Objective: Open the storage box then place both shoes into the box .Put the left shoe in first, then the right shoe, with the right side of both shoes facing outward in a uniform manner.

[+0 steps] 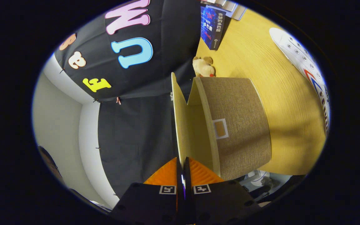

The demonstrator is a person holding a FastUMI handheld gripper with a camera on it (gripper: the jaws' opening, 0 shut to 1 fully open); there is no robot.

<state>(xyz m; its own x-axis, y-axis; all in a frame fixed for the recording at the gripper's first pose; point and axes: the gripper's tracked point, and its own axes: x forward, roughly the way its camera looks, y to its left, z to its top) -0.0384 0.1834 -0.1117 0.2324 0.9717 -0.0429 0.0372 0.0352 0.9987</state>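
Storage box [239,125] in coarse woven cloth, matt smooth lid [180,125], wood-grain table [280,93], plush toy [203,66], seemingly leather shoe [305,62]

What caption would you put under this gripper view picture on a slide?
Gripper shut on the lid of the fabric storage box, swinging it open on the wooden table; white sneaker waits beyond.

Shoe [305,67] cut off at the view's rim, box [239,125] interior hidden behind the raised lid [180,125], book [212,26] top cropped.
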